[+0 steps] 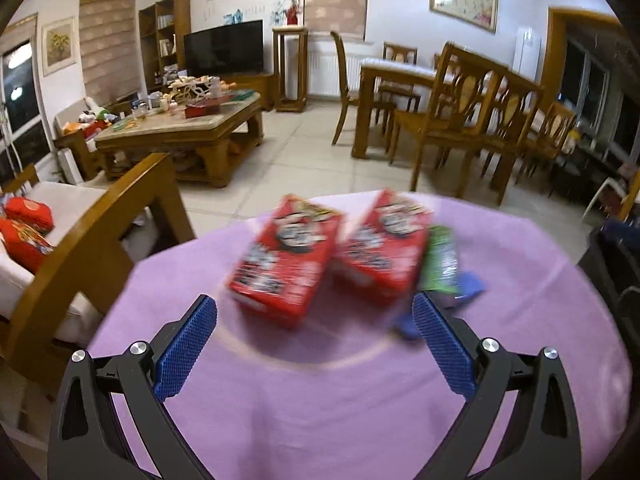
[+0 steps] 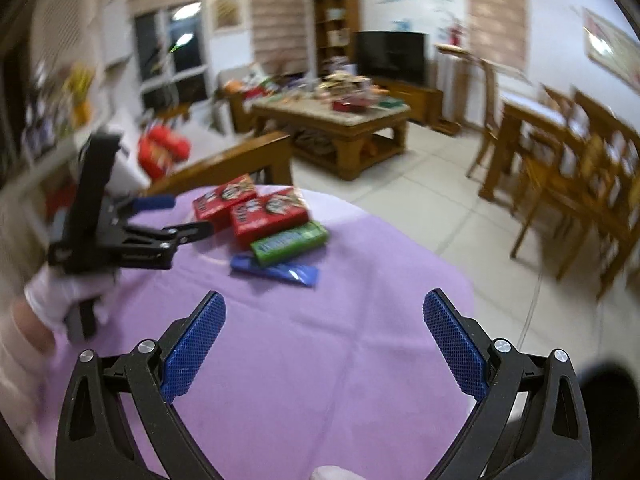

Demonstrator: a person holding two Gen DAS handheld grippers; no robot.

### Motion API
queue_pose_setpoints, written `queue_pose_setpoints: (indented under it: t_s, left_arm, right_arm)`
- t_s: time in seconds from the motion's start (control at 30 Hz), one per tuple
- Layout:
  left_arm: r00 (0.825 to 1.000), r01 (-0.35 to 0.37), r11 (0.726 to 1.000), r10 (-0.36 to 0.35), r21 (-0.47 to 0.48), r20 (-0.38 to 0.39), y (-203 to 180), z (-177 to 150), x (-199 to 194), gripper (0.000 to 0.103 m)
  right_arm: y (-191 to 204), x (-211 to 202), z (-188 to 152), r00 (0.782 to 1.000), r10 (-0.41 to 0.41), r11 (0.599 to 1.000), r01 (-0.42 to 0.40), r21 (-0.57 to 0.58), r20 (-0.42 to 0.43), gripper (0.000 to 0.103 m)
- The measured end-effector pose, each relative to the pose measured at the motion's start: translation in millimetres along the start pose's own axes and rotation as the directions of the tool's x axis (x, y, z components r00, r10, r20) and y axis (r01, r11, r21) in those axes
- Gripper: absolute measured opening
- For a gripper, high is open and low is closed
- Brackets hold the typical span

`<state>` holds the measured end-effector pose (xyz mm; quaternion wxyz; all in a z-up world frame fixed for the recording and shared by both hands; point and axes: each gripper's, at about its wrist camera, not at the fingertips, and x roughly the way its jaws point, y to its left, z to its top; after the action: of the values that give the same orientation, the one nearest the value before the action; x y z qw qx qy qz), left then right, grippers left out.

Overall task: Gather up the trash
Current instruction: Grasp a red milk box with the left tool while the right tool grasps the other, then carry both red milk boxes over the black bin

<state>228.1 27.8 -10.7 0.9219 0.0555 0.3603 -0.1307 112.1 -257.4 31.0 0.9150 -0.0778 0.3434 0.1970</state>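
Note:
Two red boxes lie side by side on the purple-covered table (image 1: 320, 408): a left box (image 1: 286, 266) and a right box (image 1: 384, 248). A green packet (image 1: 440, 264) and a blue wrapper (image 1: 466, 286) lie beside them. My left gripper (image 1: 314, 308) is open and empty, its jaws just short of the left red box. In the right wrist view the boxes (image 2: 250, 208), green packet (image 2: 290, 242) and blue wrapper (image 2: 276, 270) lie ahead. My right gripper (image 2: 324, 304) is open and empty above the cloth (image 2: 320, 360). The left gripper also shows there (image 2: 188, 216).
A wooden chair (image 1: 92, 248) stands at the table's left edge. A cluttered coffee table (image 1: 180, 128), a TV (image 1: 224, 48), a dining table with chairs (image 1: 460, 120) and tiled floor lie beyond. Red bags (image 1: 24, 228) sit on a sofa at left.

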Motion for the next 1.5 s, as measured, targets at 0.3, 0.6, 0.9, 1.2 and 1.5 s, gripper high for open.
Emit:
queue_pose_setpoints:
  t_s: [0.3,0.6,0.9,1.2,1.5]
  left_arm:
    - [0.997,-0.038,0.987,0.048,0.155,-0.064,14.4,-0.5,25.5,0.093]
    - [0.992,-0.033,0.985,0.053,0.171,-0.117,15.5,-2.3,39.6,0.082]
    - [0.994,-0.03,0.993,0.041,0.113,-0.102,22.9,-1.3,35.5,0.05]
    - [0.996,-0.021,0.997,0.026,0.069,-0.081,21.3,-5.4,19.1,0.049]
    - [0.998,0.04,0.996,-0.044,0.075,0.054,-30.2,-11.9,-50.1,0.05]
  right_arm:
    - [50.8,100.0,49.5,0.997,-0.016,0.946,-0.009,-0.325,-0.072,0.098]
    - [47.2,182.3,72.6,0.98,-0.003,0.939,-0.066,-0.338,-0.199,0.098]
    - [42.6,209.1,74.4,0.966,0.077,0.963,-0.137,-0.233,-0.249,0.088]
    - [30.7,145.7,71.4,0.971,0.192,0.977,-0.203,-0.064,-0.141,0.088]
    - [-3.7,11.2,31.5,0.957,0.279,0.949,-0.288,0.126,0.086,0.088]
